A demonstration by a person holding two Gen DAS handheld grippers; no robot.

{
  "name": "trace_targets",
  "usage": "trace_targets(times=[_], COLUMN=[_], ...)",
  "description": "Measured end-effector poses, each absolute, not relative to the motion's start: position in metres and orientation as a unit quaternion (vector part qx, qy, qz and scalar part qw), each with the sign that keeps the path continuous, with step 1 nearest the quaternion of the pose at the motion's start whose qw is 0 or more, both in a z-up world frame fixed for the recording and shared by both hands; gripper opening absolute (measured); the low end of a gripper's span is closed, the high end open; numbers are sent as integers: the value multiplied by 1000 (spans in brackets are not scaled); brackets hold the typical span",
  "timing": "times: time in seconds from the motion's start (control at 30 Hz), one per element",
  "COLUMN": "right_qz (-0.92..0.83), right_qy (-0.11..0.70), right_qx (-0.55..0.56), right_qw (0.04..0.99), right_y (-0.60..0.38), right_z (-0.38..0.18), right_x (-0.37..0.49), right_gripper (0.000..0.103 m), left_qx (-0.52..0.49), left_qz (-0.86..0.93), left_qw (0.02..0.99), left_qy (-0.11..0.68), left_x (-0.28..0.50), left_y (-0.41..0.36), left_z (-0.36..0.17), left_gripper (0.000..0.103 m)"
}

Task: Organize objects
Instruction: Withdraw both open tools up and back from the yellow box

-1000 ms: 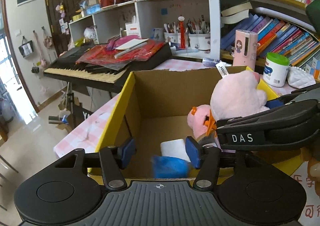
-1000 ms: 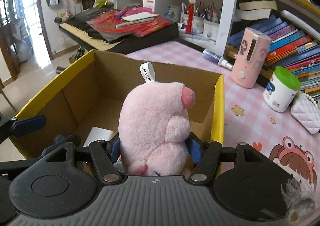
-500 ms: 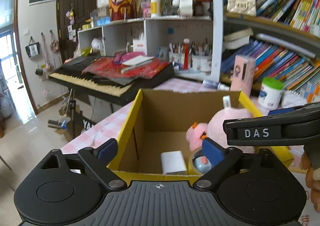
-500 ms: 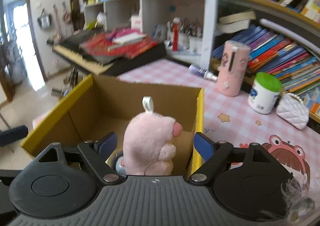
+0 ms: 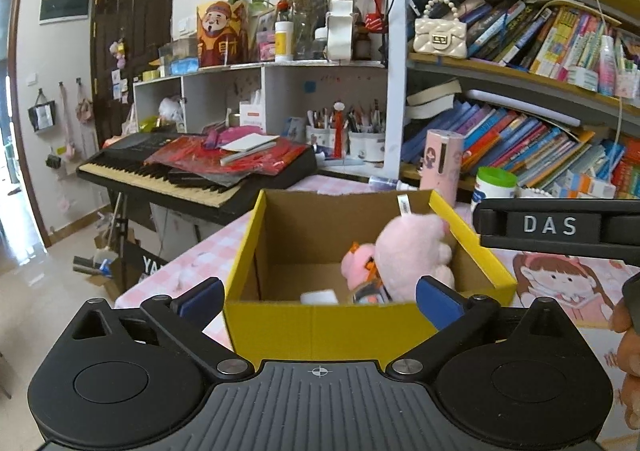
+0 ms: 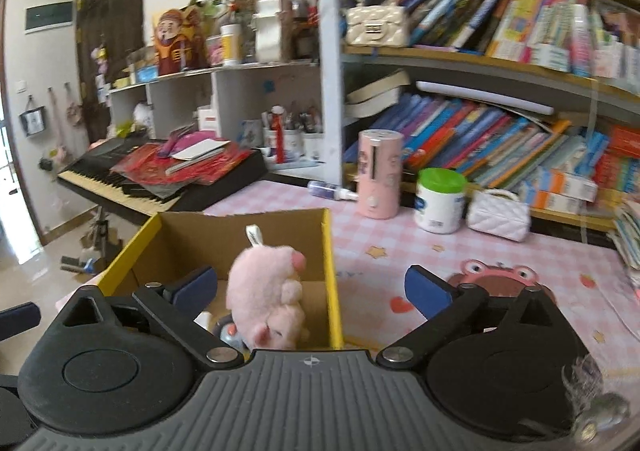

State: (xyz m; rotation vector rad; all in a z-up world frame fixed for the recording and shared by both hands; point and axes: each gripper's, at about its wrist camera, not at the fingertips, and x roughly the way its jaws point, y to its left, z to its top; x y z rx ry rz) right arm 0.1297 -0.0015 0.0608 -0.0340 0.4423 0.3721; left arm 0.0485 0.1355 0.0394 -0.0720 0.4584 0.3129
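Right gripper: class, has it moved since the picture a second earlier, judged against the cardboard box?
Yes. The right gripper has drawn back and up from the cardboard box, releasing the pink plush toy inside.

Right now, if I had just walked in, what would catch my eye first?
Probably the pink plush toy sitting in the yellow-edged cardboard box on the pink checked table. Either side of it, both black grippers, left and right, have just been opening and hold nothing. Behind, crammed bookshelves and a keyboard piled with red papers.
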Motion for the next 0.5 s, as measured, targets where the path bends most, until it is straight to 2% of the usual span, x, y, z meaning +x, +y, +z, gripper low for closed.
trace_targets(times=[0.5], right_qz=[116], right_qy=[269], right_qx=[-47], right_qw=[955], right_y=[-25], right_z=[19], right_x=[26], right_gripper=[103], left_qx=[-18], left_qz=[151], left_qw=[947], left_qy=[284], left_x=[-16], left_y=[124], left_z=[14], left_gripper=[103])
